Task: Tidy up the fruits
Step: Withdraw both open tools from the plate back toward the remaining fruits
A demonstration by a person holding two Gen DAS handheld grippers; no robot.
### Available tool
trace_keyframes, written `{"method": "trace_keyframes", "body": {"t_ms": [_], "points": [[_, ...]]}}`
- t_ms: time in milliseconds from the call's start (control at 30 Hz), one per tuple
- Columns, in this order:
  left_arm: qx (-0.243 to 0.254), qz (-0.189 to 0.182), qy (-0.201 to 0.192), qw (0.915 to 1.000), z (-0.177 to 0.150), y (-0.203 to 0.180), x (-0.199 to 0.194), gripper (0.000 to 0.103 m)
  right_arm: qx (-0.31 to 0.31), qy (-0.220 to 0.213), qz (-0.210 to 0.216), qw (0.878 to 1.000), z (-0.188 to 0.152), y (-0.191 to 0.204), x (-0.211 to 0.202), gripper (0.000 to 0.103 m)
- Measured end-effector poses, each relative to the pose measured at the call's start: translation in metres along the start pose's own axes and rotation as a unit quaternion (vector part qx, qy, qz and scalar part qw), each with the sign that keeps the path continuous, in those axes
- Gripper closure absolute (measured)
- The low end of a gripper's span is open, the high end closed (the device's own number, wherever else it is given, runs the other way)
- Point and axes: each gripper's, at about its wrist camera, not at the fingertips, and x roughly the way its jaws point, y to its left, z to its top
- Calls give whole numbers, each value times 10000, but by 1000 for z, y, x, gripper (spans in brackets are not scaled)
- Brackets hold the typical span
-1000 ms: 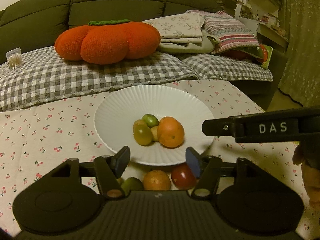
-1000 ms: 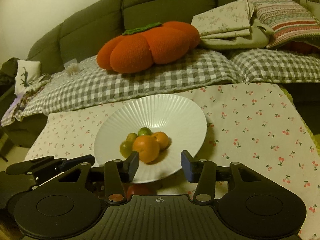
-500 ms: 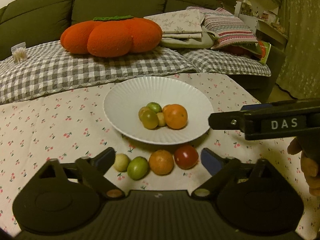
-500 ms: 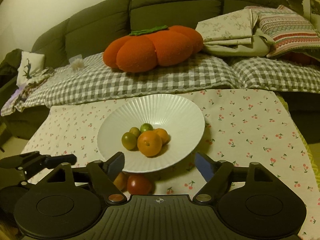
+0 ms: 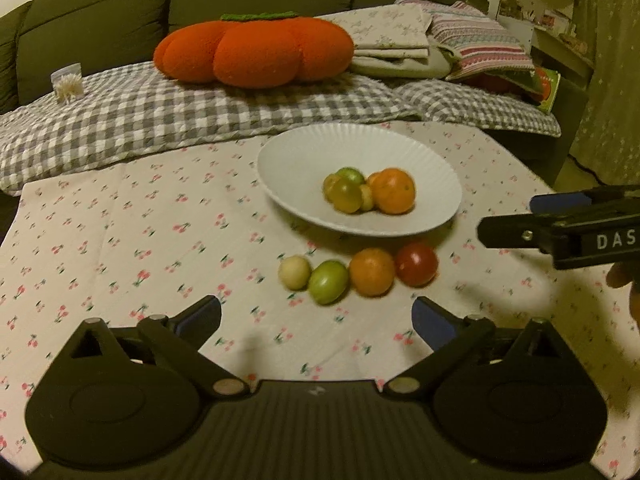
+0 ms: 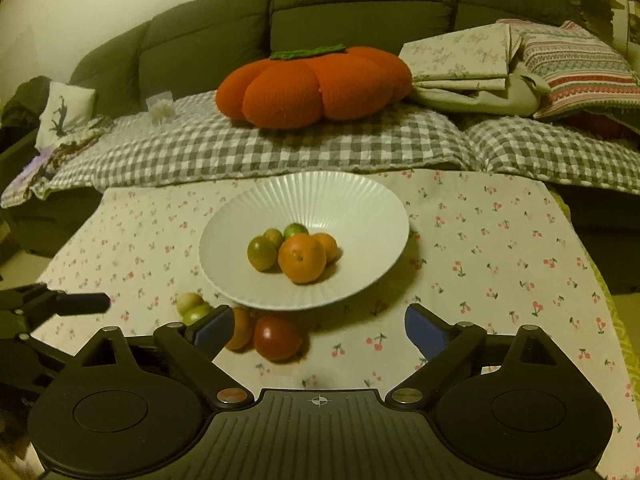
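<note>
Beside plate (image 5: 436,216), 4 fruits (image 5: 370,272) in row.

- white ribbed plate (image 5: 288,164) on the cherry-print cloth, holds a large orange (image 5: 393,191) plus small green and yellowish fruits (image 5: 345,195) bunched touching at its middle
- row just in front of plate, on cloth, touching side by side: pale round fruit (image 5: 295,272), green fruit (image 5: 328,281), orange (image 5: 372,271), red tomato (image 5: 416,263)
</note>
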Motion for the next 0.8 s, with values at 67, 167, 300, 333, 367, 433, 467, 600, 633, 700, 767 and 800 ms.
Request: {"method": "trace_keyframes", "body": {"t_ms": [67, 167, 300, 333, 367, 433, 467, 600, 633, 700, 767, 800], "points": [[1, 50, 33, 10000, -3, 4, 1, 2, -47, 48, -11, 10000, -4, 0, 1, 8], [0, 116, 71, 9999, -7, 8, 2, 2, -103, 118, -37, 9999, -11, 0, 2, 8], [17, 243, 87, 9997, -12, 15, 5, 2, -151, 244, -64, 9996, -21, 0, 5, 8], [32, 277, 88, 9996, -14, 17, 6, 2, -170, 269, -72, 9995, -22, 1, 6, 8], [54, 307, 85, 9995, -15, 18, 8, 2, -195, 299, -85, 9993, -25, 1, 7, 8], [113, 418, 89, 9990, -17, 21, 11, 2, -249, 351, -103, 9990, -28, 2, 9, 8], [124, 468, 108, 9988, -18, 23, 13, 2, -275, 378, -113, 9988, -30, 3, 10, 8], [122, 562, 156, 9982, -20, 30, 21, 2, -374, 469, -147, 9981, -36, 5, 16, 8], [142, 589, 168, 9980, -21, 31, 23, 2, -392, 484, -152, 9979, -37, 6, 18, 8], [212, 619, 196, 9977, -22, 32, 27, 3, -416, 517, -171, 9976, -39, 6, 21, 8], [335, 590, 199, 9975, -23, 31, 31, 3, -425, 548, -191, 9974, -40, 6, 24, 8], [410, 532, 171, 9976, -23, 31, 33, 3, -424, 570, -197, 9973, -40, 6, 26, 8]]}}
